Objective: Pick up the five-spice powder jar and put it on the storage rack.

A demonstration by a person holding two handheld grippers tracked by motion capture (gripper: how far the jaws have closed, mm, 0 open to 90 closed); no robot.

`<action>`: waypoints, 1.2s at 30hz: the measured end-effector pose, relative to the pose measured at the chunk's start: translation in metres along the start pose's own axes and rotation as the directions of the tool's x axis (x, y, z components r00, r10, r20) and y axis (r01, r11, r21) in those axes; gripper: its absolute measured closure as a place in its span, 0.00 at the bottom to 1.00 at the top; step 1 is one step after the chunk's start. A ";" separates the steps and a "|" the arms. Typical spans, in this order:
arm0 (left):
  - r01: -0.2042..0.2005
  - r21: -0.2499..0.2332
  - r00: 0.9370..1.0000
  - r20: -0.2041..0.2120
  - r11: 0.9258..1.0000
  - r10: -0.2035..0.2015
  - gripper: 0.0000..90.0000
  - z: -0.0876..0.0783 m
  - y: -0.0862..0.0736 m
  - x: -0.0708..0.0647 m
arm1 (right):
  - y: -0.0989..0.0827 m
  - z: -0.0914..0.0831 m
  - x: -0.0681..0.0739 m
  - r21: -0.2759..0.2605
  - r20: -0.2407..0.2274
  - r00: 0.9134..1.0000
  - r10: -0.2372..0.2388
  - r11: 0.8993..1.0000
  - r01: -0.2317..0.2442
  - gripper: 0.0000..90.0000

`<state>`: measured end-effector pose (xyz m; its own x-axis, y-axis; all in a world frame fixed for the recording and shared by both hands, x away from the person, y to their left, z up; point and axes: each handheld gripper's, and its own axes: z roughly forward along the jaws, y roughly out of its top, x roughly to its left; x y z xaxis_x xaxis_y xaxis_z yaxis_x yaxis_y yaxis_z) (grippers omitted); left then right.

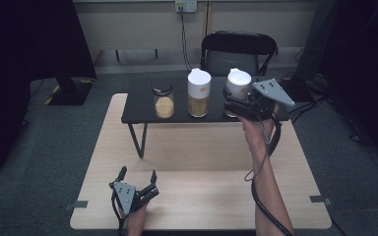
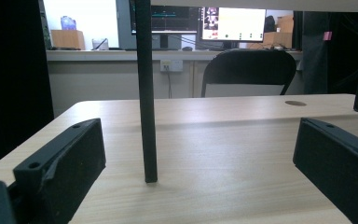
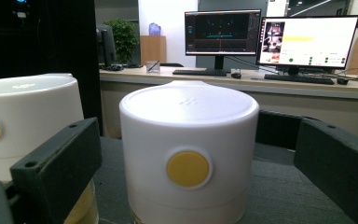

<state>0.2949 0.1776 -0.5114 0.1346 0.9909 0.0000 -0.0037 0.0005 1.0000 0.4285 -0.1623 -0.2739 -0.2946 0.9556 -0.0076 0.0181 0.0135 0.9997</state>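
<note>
On a black raised shelf (image 1: 138, 105) stand a glass jar (image 1: 164, 101) with a black lid and two white-lidded containers with yellow dots. My right gripper (image 1: 231, 105) is level with the right container (image 1: 238, 83), its jaws on either side of the lid. In the right gripper view that container (image 3: 189, 154) sits between the jaws with a gap on both sides, and the middle container (image 3: 28, 121) shows at the left. My left gripper (image 1: 138, 179) rests open and holds nothing on the wooden table (image 1: 202, 162) near its front left edge.
The shelf's thin black leg (image 2: 147, 93) stands on the table right in front of the left gripper (image 2: 196, 154). A black folding chair (image 1: 238, 51) is behind the table. Monitors (image 3: 221, 32) sit on a far desk.
</note>
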 end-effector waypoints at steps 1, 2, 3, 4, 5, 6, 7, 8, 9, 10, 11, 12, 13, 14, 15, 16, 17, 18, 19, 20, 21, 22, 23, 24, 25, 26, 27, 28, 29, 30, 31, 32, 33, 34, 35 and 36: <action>0.000 0.000 1.000 0.000 1.000 0.000 0.02 0.000 0.000 0.000 | 0.000 -0.001 0.000 0.001 0.000 1.000 -0.002 1.000 0.002 0.00; 0.000 0.000 1.000 0.000 1.000 0.000 0.02 0.000 0.000 0.000 | 0.000 -0.002 -0.001 0.000 0.000 1.000 0.000 1.000 0.000 0.00; 0.000 0.000 1.000 0.000 1.000 0.000 0.02 0.000 0.000 0.000 | 0.000 -0.003 -0.001 -0.002 0.000 1.000 0.002 1.000 -0.002 0.00; 0.000 0.000 1.000 0.000 1.000 0.000 0.02 0.000 0.000 0.000 | 0.000 -0.004 -0.002 -0.004 -0.002 1.000 0.003 1.000 -0.003 0.00; 0.000 0.000 1.000 0.000 1.000 0.000 0.02 0.000 0.000 0.000 | 0.000 -0.005 -0.002 -0.006 0.001 1.000 0.001 1.000 -0.001 0.00; 0.000 0.000 1.000 0.000 1.000 0.000 0.02 0.000 0.000 0.000 | 0.000 -0.005 -0.002 -0.007 0.002 1.000 0.002 1.000 -0.002 0.00; 0.000 0.000 1.000 0.000 1.000 0.000 0.02 0.000 0.000 0.000 | -0.001 -0.007 -0.003 -0.009 0.000 1.000 0.008 1.000 -0.008 0.00; 0.000 0.000 1.000 0.000 1.000 0.000 0.02 0.000 0.000 0.000 | -0.001 -0.008 -0.003 -0.010 -0.001 1.000 0.012 1.000 -0.012 0.00; 0.000 0.000 1.000 0.000 1.000 0.000 0.02 0.000 0.000 0.000 | -0.001 -0.009 -0.003 -0.009 0.000 1.000 0.016 1.000 -0.016 0.00; 0.000 0.000 1.000 0.000 1.000 0.000 0.02 0.000 0.000 0.000 | -0.001 -0.010 -0.003 -0.010 0.001 1.000 0.012 1.000 -0.012 0.00; 0.000 0.000 1.000 0.002 1.000 0.000 0.02 0.000 0.000 0.000 | -0.001 -0.011 -0.002 -0.012 0.005 1.000 0.009 1.000 -0.009 0.00; 0.001 0.000 1.000 0.003 1.000 -0.001 0.02 0.000 0.000 0.000 | -0.002 -0.011 -0.003 -0.012 0.004 1.000 0.010 1.000 -0.010 0.00; 0.000 0.000 1.000 0.003 1.000 0.000 0.02 0.000 0.000 0.000 | -0.002 -0.012 -0.003 -0.014 0.005 1.000 0.009 1.000 -0.009 0.00; 0.001 0.000 1.000 0.003 1.000 -0.001 0.02 0.000 0.000 0.000 | -0.002 -0.013 -0.003 -0.011 0.007 1.000 0.007 1.000 -0.007 0.00; 0.000 0.000 1.000 0.003 1.000 0.000 0.02 0.000 0.000 0.000 | -0.003 -0.014 -0.003 -0.005 0.013 1.000 -0.004 1.000 0.004 0.00; 0.000 0.000 1.000 0.004 1.000 0.000 0.02 0.000 0.000 0.000 | -0.004 -0.015 -0.003 -0.008 0.016 1.000 -0.009 1.000 0.009 0.00; 0.000 0.000 1.000 0.005 1.000 0.000 0.02 0.000 0.000 0.000 | -0.005 -0.016 -0.002 -0.013 0.018 1.000 -0.013 1.000 0.013 0.00; 0.000 0.000 1.000 0.005 1.000 0.000 0.02 0.000 0.000 0.000 | -0.005 -0.017 -0.002 -0.012 0.018 1.000 -0.013 1.000 0.013 0.00; 0.000 0.000 1.000 0.005 1.000 0.000 0.02 0.000 0.000 0.000 | -0.005 -0.018 -0.001 -0.011 0.015 1.000 -0.012 1.000 0.012 0.00; 0.000 0.000 1.000 0.005 1.000 0.000 0.02 0.000 0.000 0.000 | -0.006 -0.018 -0.001 -0.012 0.014 1.000 -0.012 1.000 0.013 0.00; 0.000 0.000 1.000 0.005 1.000 0.000 0.02 0.000 0.000 0.000 | -0.006 -0.019 0.000 -0.015 0.015 1.000 -0.018 1.000 0.019 0.00; 0.001 0.000 1.000 0.005 1.000 -0.001 0.02 0.000 0.000 0.000 | -0.006 -0.020 0.000 -0.016 0.015 1.000 -0.023 1.000 0.023 0.00; 0.000 0.000 1.000 0.005 1.000 0.000 0.02 0.000 0.000 0.000 | -0.006 -0.021 0.000 -0.018 0.014 1.000 -0.022 1.000 0.022 0.00; 0.000 0.000 1.000 0.005 1.000 0.000 0.02 0.000 0.000 0.000 | -0.006 -0.022 0.000 -0.024 0.012 1.000 -0.020 1.000 0.020 0.00; 0.000 0.000 1.000 0.005 1.000 0.000 0.02 0.000 0.000 0.000 | -0.005 -0.023 0.000 -0.026 0.009 1.000 -0.015 1.000 0.015 0.00; 0.000 0.000 1.000 0.005 1.000 0.000 0.02 0.000 0.000 0.000 | -0.005 -0.024 0.000 -0.028 0.009 1.000 -0.012 1.000 0.012 0.00; 0.000 0.000 1.000 0.005 1.000 0.000 0.02 0.000 0.000 0.000 | -0.005 -0.025 0.000 -0.033 0.007 1.000 -0.009 0.999 0.009 0.00; 0.000 0.000 1.000 0.005 1.000 0.000 0.02 0.000 0.000 0.000 | -0.005 -0.026 0.000 -0.031 0.006 1.000 -0.005 1.000 0.005 0.00; 0.000 0.000 1.000 0.005 1.000 0.000 0.02 0.000 0.000 0.000 | -0.006 -0.027 -0.001 -0.021 0.000 1.000 0.003 1.000 -0.003 0.00; 0.000 0.000 1.000 0.005 1.000 0.000 0.02 0.000 0.000 0.000 | -0.007 -0.027 -0.001 -0.020 -0.001 1.000 0.003 1.000 -0.003 0.00; 0.000 0.000 1.000 0.005 1.000 0.000 0.02 0.000 0.000 0.000 | -0.007 -0.028 -0.001 -0.016 0.004 1.000 -0.003 1.000 0.003 0.00; 0.000 0.000 1.000 0.005 1.000 0.000 0.02 0.000 0.000 0.000 | -0.008 -0.028 -0.001 -0.015 0.003 1.000 -0.004 1.000 0.004 0.00; 0.000 0.000 1.000 0.005 1.000 0.000 0.02 0.000 0.000 0.000 | -0.009 -0.029 -0.001 -0.014 0.000 1.000 0.000 1.000 0.000 0.00; 0.000 0.000 1.000 0.005 1.000 0.000 0.02 0.000 0.000 0.000 | -0.009 -0.030 -0.001 -0.015 -0.002 1.000 0.001 1.000 -0.001 0.00; 0.000 0.000 1.000 0.005 1.000 0.000 0.02 0.000 0.000 0.000 | -0.010 -0.032 0.000 -0.016 -0.001 1.000 0.000 1.000 0.000 0.00; 0.000 0.000 1.000 0.005 1.000 0.000 0.02 0.000 0.000 0.000 | -0.010 -0.032 0.000 -0.016 -0.001 1.000 0.000 1.000 0.000 0.01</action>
<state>0.2949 0.1778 -0.5115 0.1394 0.9902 -0.0004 -0.0038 0.0009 1.0000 0.3973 -0.1722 -0.2837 -0.2959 0.9552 -0.0076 0.0031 0.0090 1.0000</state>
